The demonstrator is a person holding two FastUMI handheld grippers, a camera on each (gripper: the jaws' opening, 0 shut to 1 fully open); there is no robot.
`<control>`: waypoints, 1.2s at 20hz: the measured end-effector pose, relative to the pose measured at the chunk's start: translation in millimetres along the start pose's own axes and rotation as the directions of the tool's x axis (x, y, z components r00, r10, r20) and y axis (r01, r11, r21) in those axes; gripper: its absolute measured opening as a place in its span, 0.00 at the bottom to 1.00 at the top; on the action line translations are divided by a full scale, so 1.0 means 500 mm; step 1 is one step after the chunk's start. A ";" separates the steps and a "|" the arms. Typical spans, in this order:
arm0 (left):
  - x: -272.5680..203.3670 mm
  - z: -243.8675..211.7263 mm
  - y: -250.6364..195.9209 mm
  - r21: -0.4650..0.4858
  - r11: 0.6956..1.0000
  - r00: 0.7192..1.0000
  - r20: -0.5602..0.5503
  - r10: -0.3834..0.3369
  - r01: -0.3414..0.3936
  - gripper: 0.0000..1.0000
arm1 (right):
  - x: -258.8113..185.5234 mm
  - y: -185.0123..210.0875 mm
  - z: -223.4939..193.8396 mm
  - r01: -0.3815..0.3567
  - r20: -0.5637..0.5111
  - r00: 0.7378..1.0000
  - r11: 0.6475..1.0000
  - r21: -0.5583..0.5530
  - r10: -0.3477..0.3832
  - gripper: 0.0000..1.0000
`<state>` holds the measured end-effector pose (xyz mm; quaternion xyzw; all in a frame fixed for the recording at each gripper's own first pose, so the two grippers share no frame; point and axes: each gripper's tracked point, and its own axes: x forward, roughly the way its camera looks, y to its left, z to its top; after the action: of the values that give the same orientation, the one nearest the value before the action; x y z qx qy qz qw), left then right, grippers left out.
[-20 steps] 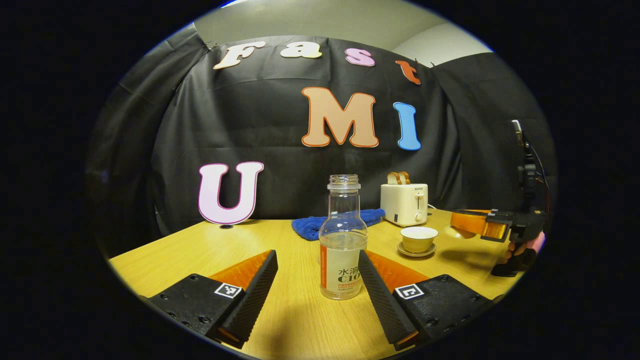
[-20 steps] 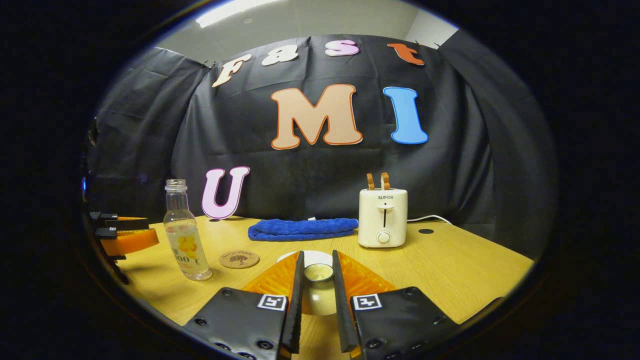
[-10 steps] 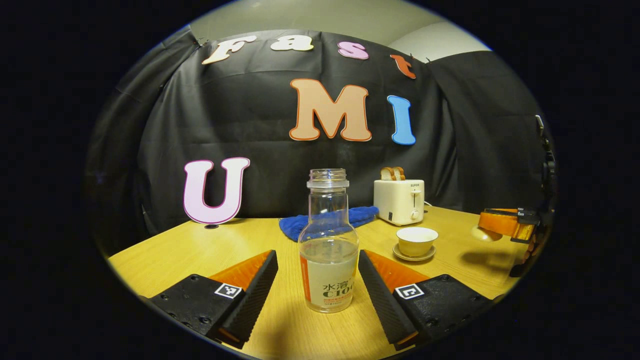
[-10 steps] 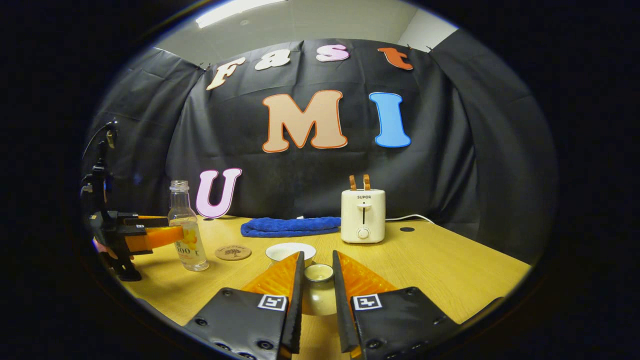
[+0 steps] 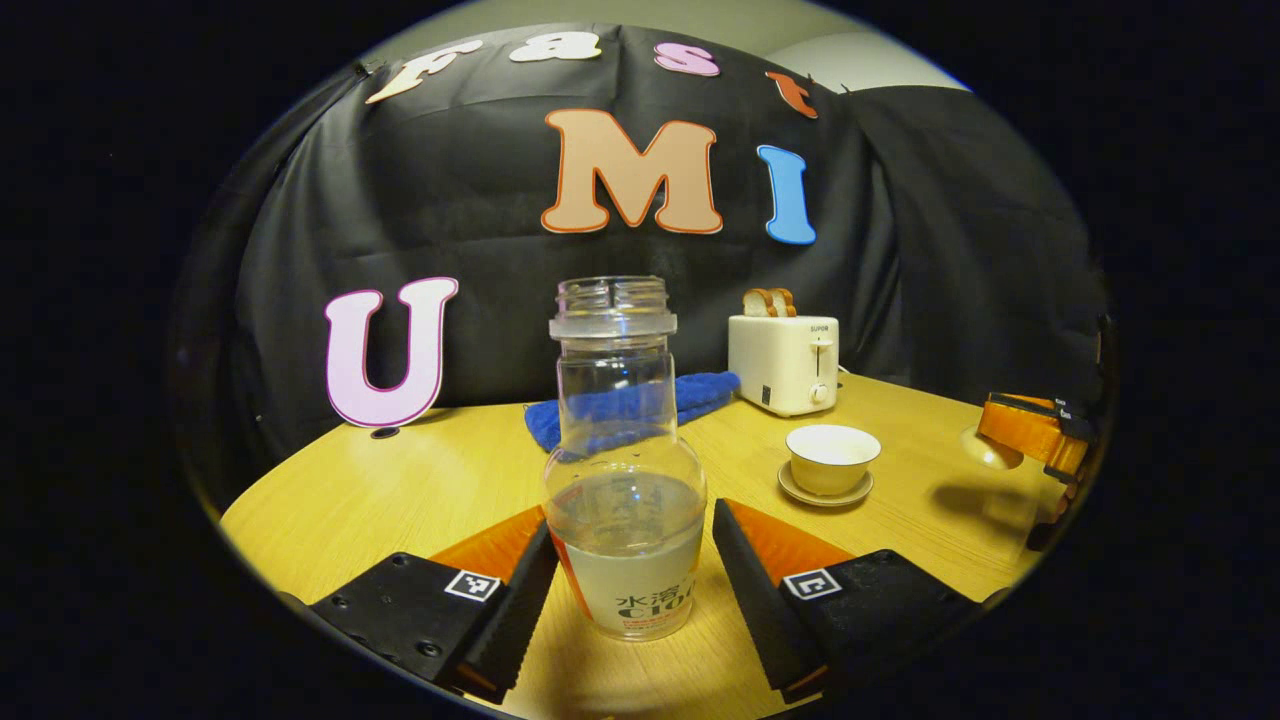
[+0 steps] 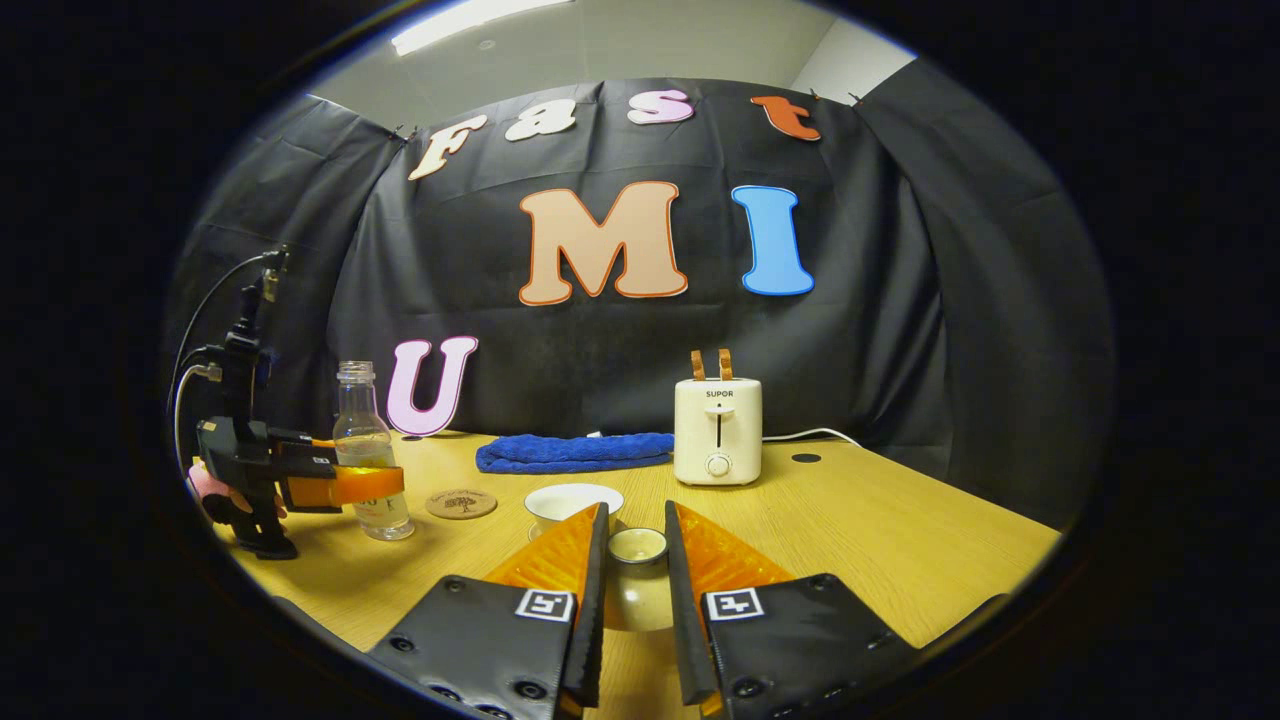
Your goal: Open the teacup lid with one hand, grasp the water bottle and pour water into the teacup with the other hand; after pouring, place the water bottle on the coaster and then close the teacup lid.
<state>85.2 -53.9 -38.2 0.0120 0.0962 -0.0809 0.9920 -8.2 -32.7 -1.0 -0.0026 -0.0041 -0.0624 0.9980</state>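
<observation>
Bottle [image 5: 625, 480] upright between open left hand-held gripper [image 5: 628, 590] fingers, ungripped.

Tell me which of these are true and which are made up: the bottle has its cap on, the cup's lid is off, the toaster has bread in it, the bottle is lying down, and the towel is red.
1. The bottle has its cap on. False: its mouth is open, with no cap.
2. The cup has its lid off. True: the right gripper is shut on the lid, held away from the cup.
3. The toaster has bread in it. True: two slices stick out of the top.
4. The bottle is lying down. False: it stands upright on the table, between the open fingers of the left gripper.
5. The towel is red. False: it is blue.
</observation>
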 end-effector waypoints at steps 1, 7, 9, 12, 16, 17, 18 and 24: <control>0.003 -0.004 0.002 -0.003 1.000 1.000 -0.017 0.002 -0.002 0.86 | 0.000 -0.001 0.001 0.000 0.001 1.000 1.000 0.000 0.000 0.34; 0.017 -0.019 0.009 -0.003 1.000 0.996 -0.079 0.029 -0.029 0.76 | -0.006 -0.010 0.001 0.011 -0.001 1.000 1.000 0.000 -0.011 0.34; 0.017 -0.023 0.015 0.002 0.998 0.995 -0.084 0.057 -0.057 0.73 | -0.004 -0.009 0.001 0.010 0.000 1.000 1.000 0.000 -0.010 0.34; 0.020 -0.024 0.021 0.039 0.995 0.992 -0.088 0.095 -0.092 0.72 | 0.000 -0.018 0.001 0.015 -0.001 1.000 1.000 0.000 -0.015 0.34; 0.025 -0.022 0.038 0.235 0.961 0.973 -0.144 0.181 -0.144 0.72 | -0.023 -0.050 0.004 0.036 0.004 0.999 0.999 -0.001 -0.036 0.34; 0.029 -0.018 0.043 0.298 0.942 0.967 -0.152 0.205 -0.153 0.72 | -0.030 -0.067 0.004 0.052 0.005 0.999 0.999 -0.002 -0.052 0.34; 0.028 -0.014 0.050 0.365 0.917 0.960 -0.158 0.230 -0.160 0.72 | -0.033 -0.082 0.005 0.065 0.006 0.998 0.998 -0.001 -0.065 0.34; 0.064 0.040 0.060 0.704 0.697 0.927 -0.157 0.340 -0.137 0.71 | -0.036 -0.114 0.005 0.097 0.006 0.995 0.995 -0.003 -0.097 0.34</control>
<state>124.9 -30.1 -24.8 0.3984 0.1943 0.0226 0.8961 -33.0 -87.2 1.7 -0.0043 -0.0069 -0.1106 0.9938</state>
